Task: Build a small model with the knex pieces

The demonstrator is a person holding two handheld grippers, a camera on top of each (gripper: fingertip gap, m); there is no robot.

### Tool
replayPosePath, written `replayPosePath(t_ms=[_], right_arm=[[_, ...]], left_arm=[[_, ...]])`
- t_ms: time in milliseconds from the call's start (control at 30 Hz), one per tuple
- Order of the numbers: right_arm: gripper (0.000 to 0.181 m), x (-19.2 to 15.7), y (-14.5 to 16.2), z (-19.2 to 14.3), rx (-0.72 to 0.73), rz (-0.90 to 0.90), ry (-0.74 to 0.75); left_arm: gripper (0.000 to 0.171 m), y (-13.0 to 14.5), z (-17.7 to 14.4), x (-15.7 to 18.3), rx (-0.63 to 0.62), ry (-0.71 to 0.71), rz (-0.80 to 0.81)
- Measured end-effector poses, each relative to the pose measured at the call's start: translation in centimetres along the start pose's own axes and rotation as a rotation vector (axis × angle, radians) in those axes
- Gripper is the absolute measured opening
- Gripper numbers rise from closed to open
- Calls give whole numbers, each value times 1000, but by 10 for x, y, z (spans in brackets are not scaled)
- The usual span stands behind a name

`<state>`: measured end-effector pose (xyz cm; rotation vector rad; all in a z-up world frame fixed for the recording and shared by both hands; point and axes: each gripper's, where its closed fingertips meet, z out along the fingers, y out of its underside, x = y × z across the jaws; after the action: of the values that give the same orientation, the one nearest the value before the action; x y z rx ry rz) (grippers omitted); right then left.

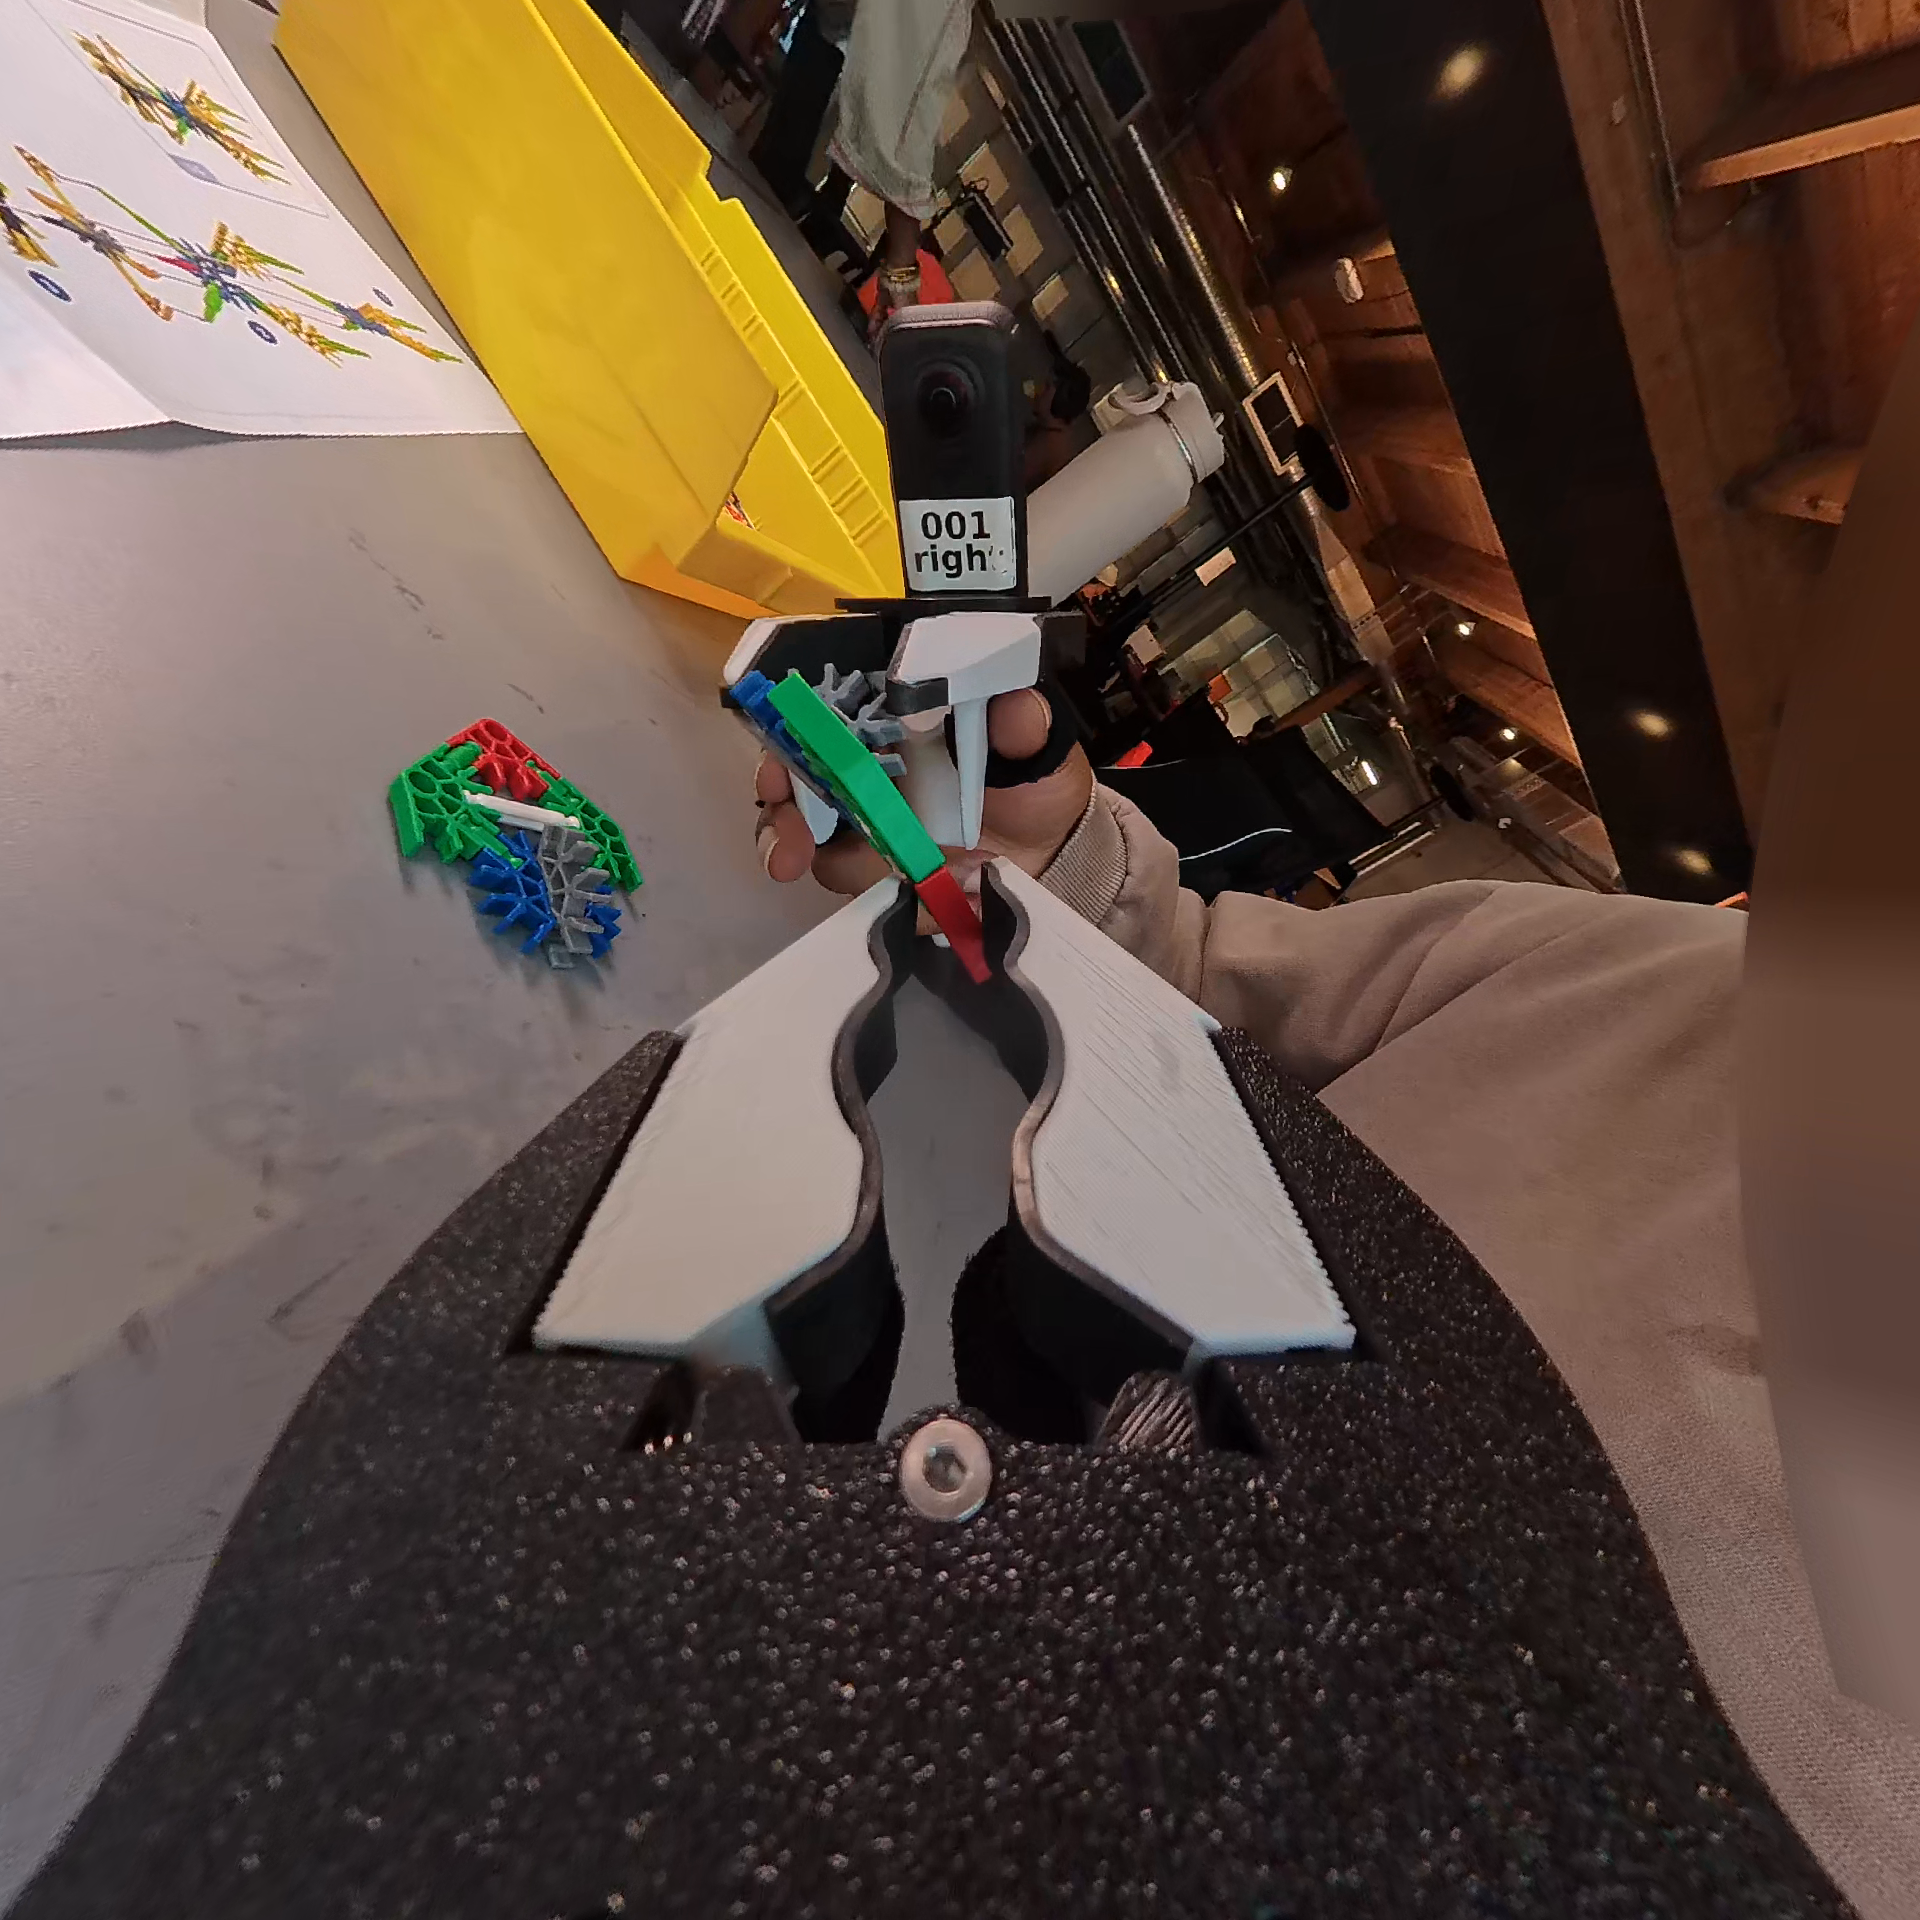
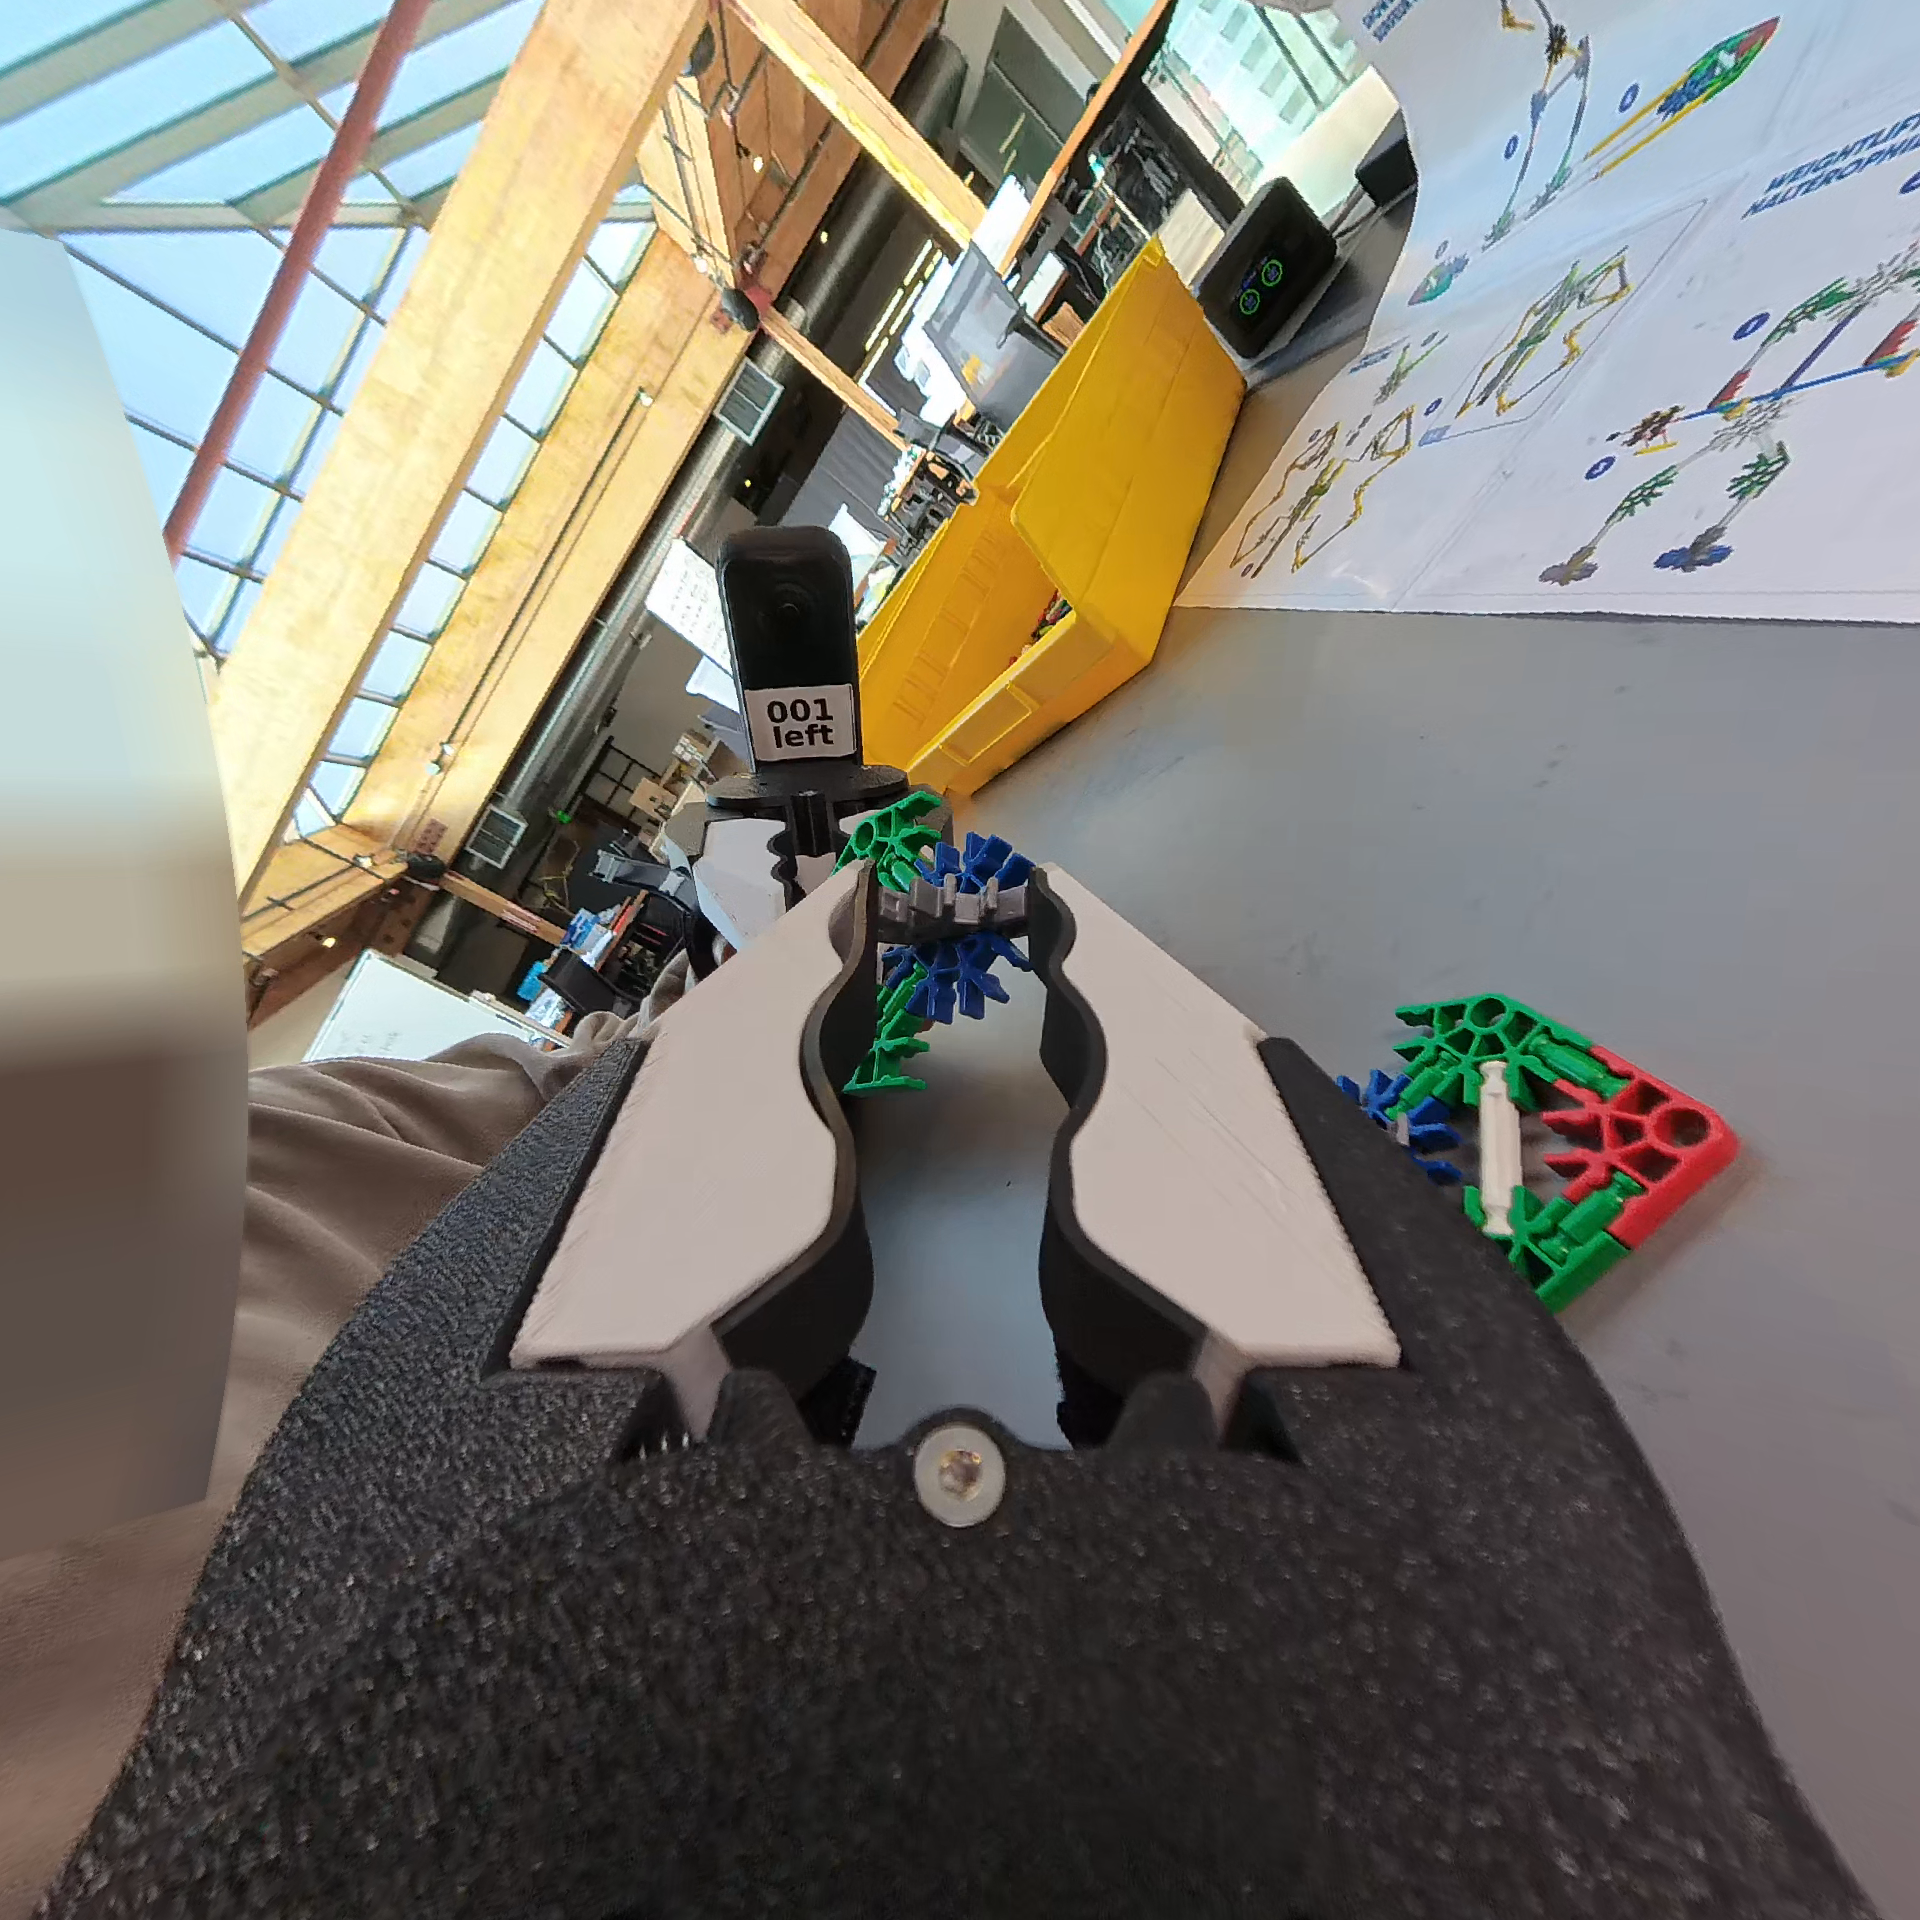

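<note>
Both grippers met over a grey table (image 1: 260, 1039): the left gripper (image 1: 948, 914) pinched a toy assembly's (image 1: 852, 779) red end, the right gripper (image 2: 951, 904) clamped its grey piece (image 2: 951, 902). Another toy cluster (image 2: 1548, 1143) lay beside them, a yellow bin (image 1: 582, 260) beyond.

Right tool (image 2: 951, 909) grips a grey connector (image 2: 951, 902) at frame centre — a red-green assembly (image 2: 1558, 1143) lies on the worktop (image 2: 1455, 831), lower right.
</note>
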<state>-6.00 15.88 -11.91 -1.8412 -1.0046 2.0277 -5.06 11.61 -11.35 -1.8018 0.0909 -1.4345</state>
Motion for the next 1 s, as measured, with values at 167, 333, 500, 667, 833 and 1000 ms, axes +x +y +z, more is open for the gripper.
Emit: replayPosePath(t_ms=[167,333,500,667,833,1000], right_arm=[[27,2,0,0,5,11,3],[27,1,-1,0,9,-2,3],[21,-11,-10,-2,61,-77,-46],[42,-33,-14,-5,66,-408,-39],[54,-60,-2,-3,44,-671,-81],[43,-74,21,4,-25,-942,-60]], left_arm=[[10,0,0,-1,0,-1,-6],[10,0,0,-2,0,-2,1],[9,2,-1,-1,-10,-8,105],[5,-2,-7,5,-10,-71,461],[4,-5,-10,18,26,-118,722],[5,2,-8,39,54,-57,918]])
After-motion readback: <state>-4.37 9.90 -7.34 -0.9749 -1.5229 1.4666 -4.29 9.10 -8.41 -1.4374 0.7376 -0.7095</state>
